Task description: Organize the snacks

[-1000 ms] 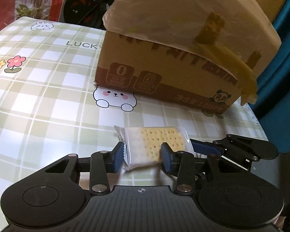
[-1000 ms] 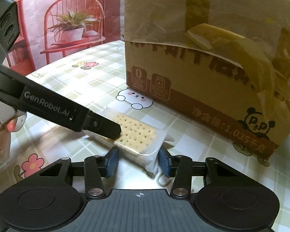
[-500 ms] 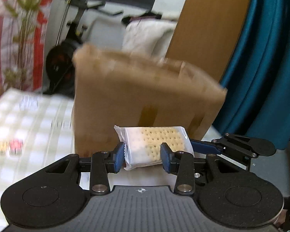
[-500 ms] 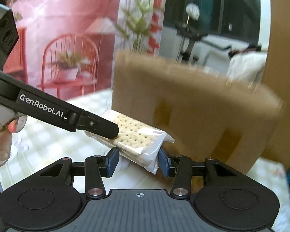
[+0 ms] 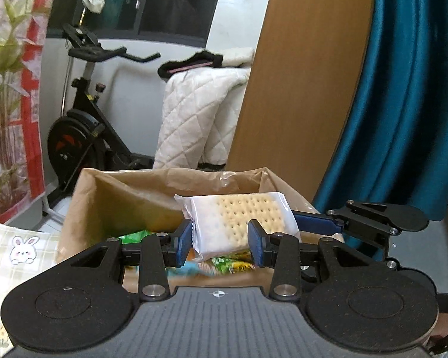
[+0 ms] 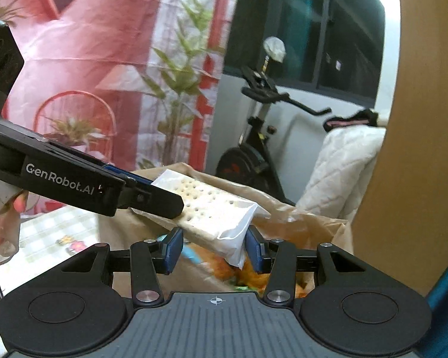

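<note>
Both the left gripper (image 5: 221, 238) and the right gripper (image 6: 213, 249) clamp the same cracker packet (image 5: 242, 223), one at each end, holding it at frame centre above the open cardboard box (image 5: 113, 197) that holds colourful snack packs (image 5: 227, 264). A checked tablecloth (image 5: 12, 256) with a bunny print shows at lower left. Behind stand an exercise bike (image 5: 83, 125), a white quilt (image 5: 194, 119), a wooden panel (image 5: 298, 89), a teal curtain (image 5: 403, 104) and a red plant-print backdrop (image 6: 89, 59).
</note>
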A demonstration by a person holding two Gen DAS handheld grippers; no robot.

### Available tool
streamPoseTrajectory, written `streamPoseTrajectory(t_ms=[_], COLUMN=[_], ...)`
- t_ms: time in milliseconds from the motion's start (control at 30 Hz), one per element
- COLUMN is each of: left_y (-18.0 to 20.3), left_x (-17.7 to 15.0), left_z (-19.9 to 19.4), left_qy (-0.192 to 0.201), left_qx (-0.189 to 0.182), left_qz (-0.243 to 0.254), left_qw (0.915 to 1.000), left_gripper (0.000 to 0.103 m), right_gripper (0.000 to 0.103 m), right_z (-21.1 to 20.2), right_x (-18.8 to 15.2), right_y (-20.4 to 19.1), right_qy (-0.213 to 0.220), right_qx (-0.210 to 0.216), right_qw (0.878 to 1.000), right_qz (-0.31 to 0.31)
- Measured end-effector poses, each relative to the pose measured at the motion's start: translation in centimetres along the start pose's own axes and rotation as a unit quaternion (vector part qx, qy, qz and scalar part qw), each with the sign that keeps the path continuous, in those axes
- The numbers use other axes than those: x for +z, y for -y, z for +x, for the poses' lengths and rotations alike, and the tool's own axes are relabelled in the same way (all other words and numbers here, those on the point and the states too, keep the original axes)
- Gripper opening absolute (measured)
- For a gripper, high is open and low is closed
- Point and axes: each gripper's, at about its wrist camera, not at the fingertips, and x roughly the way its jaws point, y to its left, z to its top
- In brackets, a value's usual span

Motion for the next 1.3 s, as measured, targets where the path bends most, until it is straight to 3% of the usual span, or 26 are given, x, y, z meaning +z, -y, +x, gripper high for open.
streamPoseTrajectory(t_ms=[333, 467, 567, 700, 800, 1067, 1167, 1300], left_y=[-1.5, -1.8, -1.6, -0.7, 0.0, 1.3, 2.1, 2.4], left_x=[0.2, 0.2, 0.6, 1.2, 1.6, 2.3, 2.2, 2.2], left_z=[4.3, 3.6, 2.8, 0.4, -2.0, -8.2, -10.2, -12.8], left_qy=[-0.051, -0.047, -0.037, -0.011, 0.016, 0.057, 0.067, 0.076], left_qx=[0.003, 0.003, 0.024, 0.048, 0.068, 0.092, 0.118, 0.123], left_qz=[-0.011, -0.018, -0.006, 0.027, 0.044, 0.049, 0.063, 0.039], left_qw=[0.9986, 0.9987, 0.999, 0.9985, 0.9966, 0.9929, 0.9887, 0.9888], left_gripper=[0.043, 0.045, 0.061, 0.078, 0.088, 0.095, 0.095, 0.096], right_gripper=[0.043, 0.054, 0.067, 0.087, 0.096, 0.102, 0.102, 0.102], right_z=[5.5, 5.4, 4.8, 3.2, 1.6, -3.3, -5.2, -7.6], right_x=[-0.7, -1.4, -1.4, -1.3, -1.0, 0.7, 1.0, 1.1], right_y=[3.1, 3.2, 3.3, 3.3, 3.1, 1.5, 0.7, -0.4], right_qy=[-0.061, -0.068, -0.065, -0.053, -0.04, -0.008, 0.004, 0.018], right_qx=[0.004, -0.008, -0.024, -0.041, -0.052, -0.09, -0.1, -0.101], right_qw=[0.998, 0.996, 0.996, 0.994, 0.993, 0.986, 0.983, 0.981], right_qz=[0.034, 0.051, 0.06, 0.085, 0.099, 0.138, 0.154, 0.167])
